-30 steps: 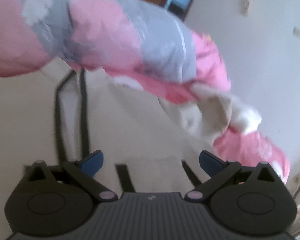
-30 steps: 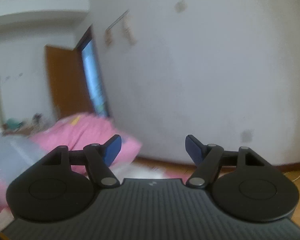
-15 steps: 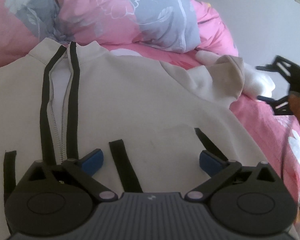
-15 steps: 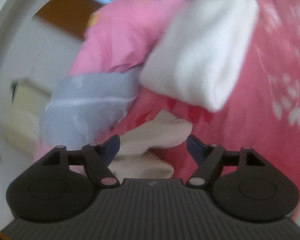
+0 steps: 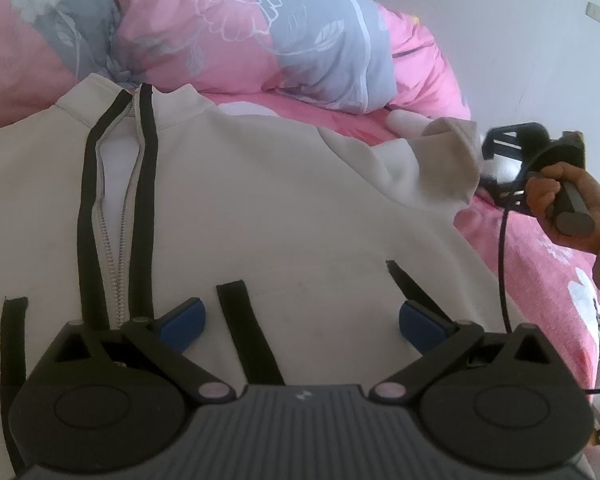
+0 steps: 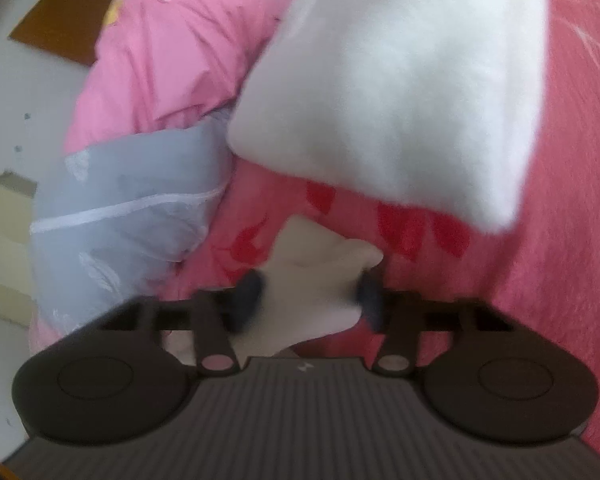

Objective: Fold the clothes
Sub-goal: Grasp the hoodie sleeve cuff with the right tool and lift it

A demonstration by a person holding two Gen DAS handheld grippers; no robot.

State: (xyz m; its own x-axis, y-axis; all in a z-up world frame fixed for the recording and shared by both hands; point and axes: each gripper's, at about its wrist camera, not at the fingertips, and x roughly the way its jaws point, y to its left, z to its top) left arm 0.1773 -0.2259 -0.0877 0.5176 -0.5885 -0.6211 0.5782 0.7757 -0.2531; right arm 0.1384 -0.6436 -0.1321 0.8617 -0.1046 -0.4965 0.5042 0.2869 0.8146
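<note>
The cream jacket [image 5: 260,200] lay flat on the bed [image 5: 540,264], its sleeve end [image 6: 316,280] between the closing right claw [image 6: 310,294], far nearer than the spread, empty left claw [image 5: 300,326].

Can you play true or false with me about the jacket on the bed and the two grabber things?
1. The cream jacket lies spread on the pink bed cover. True.
2. The jacket's zip is closed right up to the collar. False: the top part is open.
3. The right gripper has the jacket's sleeve end between its closing jaws. True.
4. The left gripper is squeezing the jacket. False: its jaws stand wide apart over it.
5. The folded white cloth is green. False: it is white.
</note>
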